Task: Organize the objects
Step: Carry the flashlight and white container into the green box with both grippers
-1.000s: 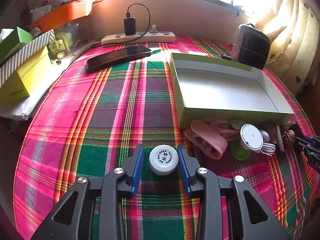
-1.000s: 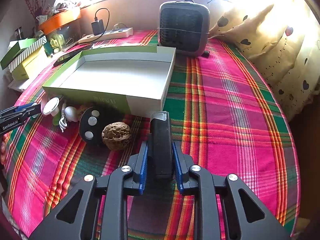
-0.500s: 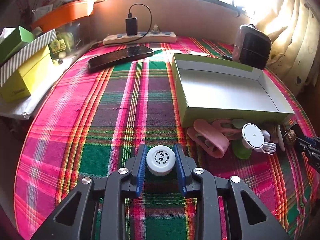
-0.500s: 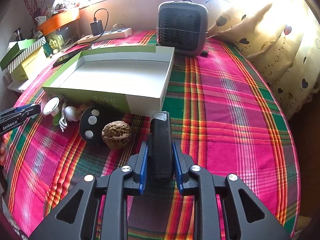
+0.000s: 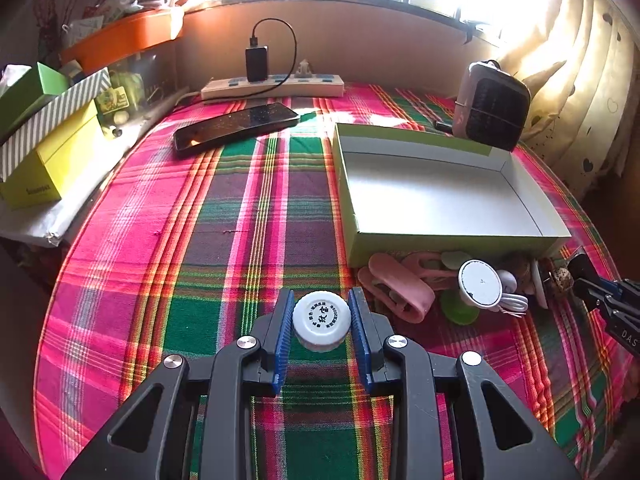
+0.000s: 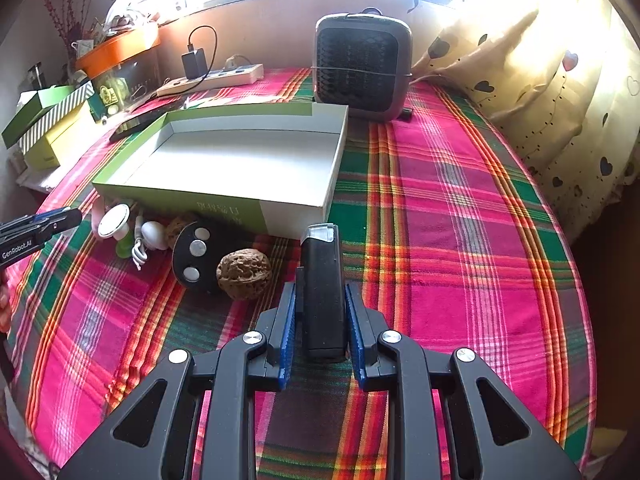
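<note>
My left gripper (image 5: 322,312) is shut on a white bottle cap (image 5: 321,319) and holds it over the plaid cloth. My right gripper (image 6: 321,300) is shut on a black lighter (image 6: 321,280) with a clear tip. An open green box (image 5: 440,192) with a bare white inside lies ahead of the left gripper, to the right; it also shows in the right wrist view (image 6: 240,160). Along its near wall lie pink clips (image 5: 400,288), a white round charger (image 5: 480,284) with cable, a black remote (image 6: 192,256) and a walnut (image 6: 244,268).
A phone (image 5: 236,124) and a power strip (image 5: 272,84) lie at the back. A small heater (image 6: 362,64) stands behind the box. Yellow and green boxes (image 5: 44,148) sit at the left. A curtain (image 6: 560,92) hangs along the right.
My left gripper has closed on the white cap and lifted it slightly. My right gripper holds the lighter as before, nearly still.
</note>
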`<action>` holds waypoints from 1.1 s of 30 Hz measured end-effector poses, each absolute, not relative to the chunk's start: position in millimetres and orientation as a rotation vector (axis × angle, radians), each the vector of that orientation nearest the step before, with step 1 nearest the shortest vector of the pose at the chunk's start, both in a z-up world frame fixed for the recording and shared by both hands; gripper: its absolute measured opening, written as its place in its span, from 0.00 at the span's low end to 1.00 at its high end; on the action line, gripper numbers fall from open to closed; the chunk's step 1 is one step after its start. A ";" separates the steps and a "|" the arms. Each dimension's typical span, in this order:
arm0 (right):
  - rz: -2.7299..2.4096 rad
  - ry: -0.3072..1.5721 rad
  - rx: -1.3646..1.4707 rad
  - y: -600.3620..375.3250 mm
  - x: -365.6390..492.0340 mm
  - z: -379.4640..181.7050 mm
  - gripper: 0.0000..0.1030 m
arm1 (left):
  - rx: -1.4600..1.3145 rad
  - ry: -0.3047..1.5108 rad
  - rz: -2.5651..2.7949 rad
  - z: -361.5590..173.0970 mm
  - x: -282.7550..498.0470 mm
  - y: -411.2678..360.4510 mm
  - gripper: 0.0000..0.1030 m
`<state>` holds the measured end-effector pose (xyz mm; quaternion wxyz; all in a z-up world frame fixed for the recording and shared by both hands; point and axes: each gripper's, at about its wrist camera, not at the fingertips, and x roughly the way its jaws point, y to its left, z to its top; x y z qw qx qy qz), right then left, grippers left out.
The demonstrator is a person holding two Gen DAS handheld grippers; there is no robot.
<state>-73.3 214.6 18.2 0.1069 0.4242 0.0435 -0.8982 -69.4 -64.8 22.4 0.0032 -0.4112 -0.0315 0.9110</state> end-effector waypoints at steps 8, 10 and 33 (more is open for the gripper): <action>-2.660 0.115 1.216 213.2 -74.0 38.4 0.23 | -1.244 -0.097 2.833 42.5 -72.7 -61.7 0.25; -2.659 0.124 1.212 210.0 -76.1 43.2 0.23 | -1.236 -0.092 2.824 46.6 -76.1 -59.8 0.25; -2.612 0.152 1.251 166.6 -151.3 56.3 0.23 | -1.270 -0.088 2.726 59.4 -152.6 -33.0 0.25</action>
